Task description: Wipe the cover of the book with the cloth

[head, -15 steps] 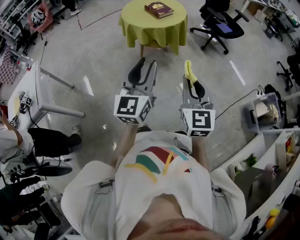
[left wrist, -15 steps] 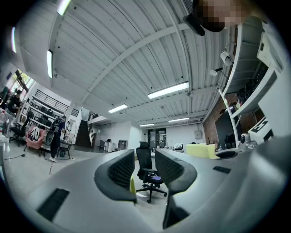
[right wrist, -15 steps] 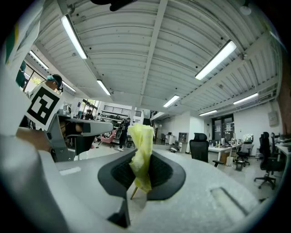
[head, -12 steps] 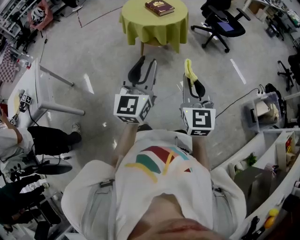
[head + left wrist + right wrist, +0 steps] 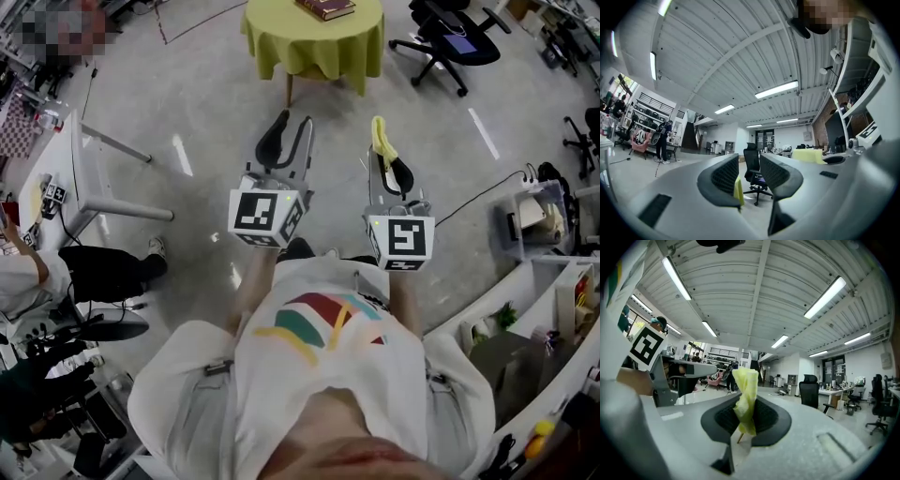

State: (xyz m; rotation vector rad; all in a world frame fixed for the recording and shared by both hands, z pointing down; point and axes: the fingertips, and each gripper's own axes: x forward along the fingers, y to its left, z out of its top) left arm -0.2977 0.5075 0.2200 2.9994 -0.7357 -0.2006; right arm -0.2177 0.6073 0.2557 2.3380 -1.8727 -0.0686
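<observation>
A dark red book (image 5: pixel 325 7) lies on a round table with a yellow-green cloth cover (image 5: pixel 314 37), far ahead at the top of the head view. Both grippers are held out in front of the person's chest, well short of the table. My right gripper (image 5: pixel 382 150) is shut on a yellow cloth (image 5: pixel 377 139), which sticks up between its black jaws as a bunched strip (image 5: pixel 746 399). My left gripper (image 5: pixel 289 131) stands open with a clear gap between its black jaws (image 5: pixel 749 176) and nothing in it.
A black office chair (image 5: pixel 448 45) stands right of the table. A white desk (image 5: pixel 52 183) and a seated person (image 5: pixel 56 277) are at the left. White shelving with clutter (image 5: pixel 553 309) and a cabled box (image 5: pixel 530 214) are at the right. Grey floor lies between me and the table.
The whole view has shifted slightly: the table and book sit higher in the frame now, so the person has moved a little. Both grippers keep their pose.
</observation>
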